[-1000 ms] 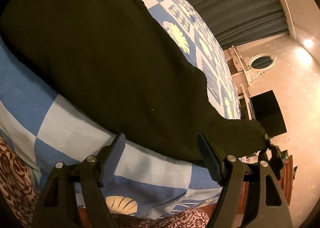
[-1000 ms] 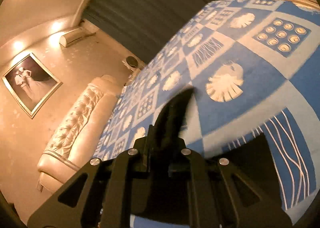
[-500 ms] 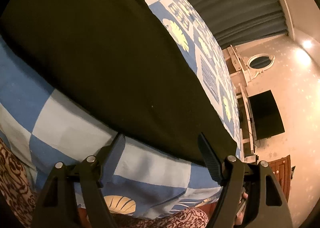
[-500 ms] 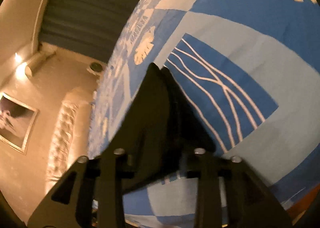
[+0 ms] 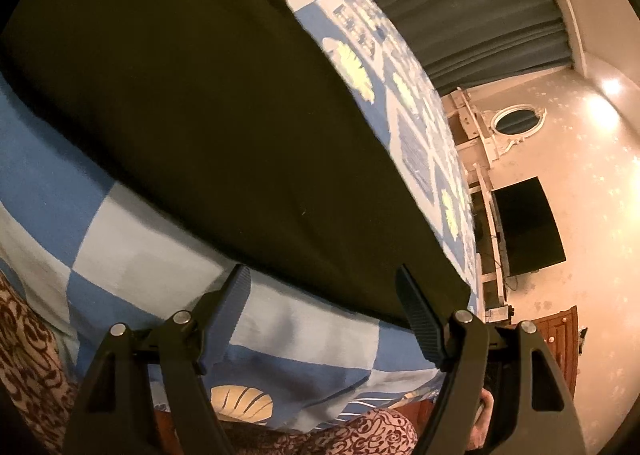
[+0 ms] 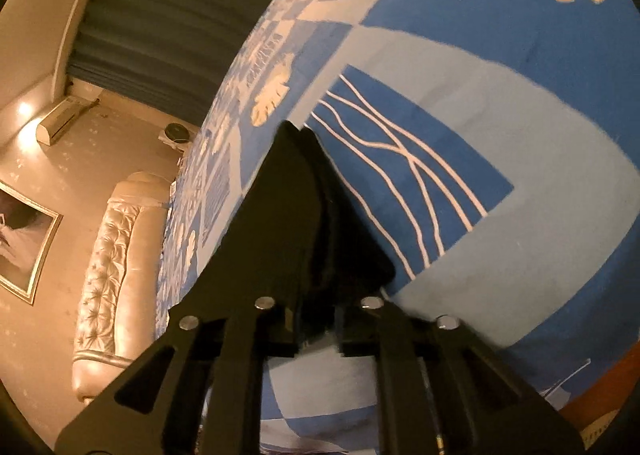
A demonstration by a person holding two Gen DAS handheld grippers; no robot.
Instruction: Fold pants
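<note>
Lying flat on bedspread (image 5: 132,255): dark pants (image 5: 208,107), spanning left wrist view from 10 o'clock to 4 o'clock. Left gripper (image 5: 324,295): fingers apart, nothing between, tips just short of pants' near edge. Right gripper (image 6: 300,175): fingers together, clamped on dark pants fabric (image 6: 344,255) bunched at 6 o'clock, over blue wavy-line square. Curtain (image 5: 460,3) at 1 o'clock; headboard (image 6: 116,255) at 8 o'clock.

Both tools (image 5: 322,287) (image 6: 316,255) are black plastic with silver screws, ribbed pads.
</note>
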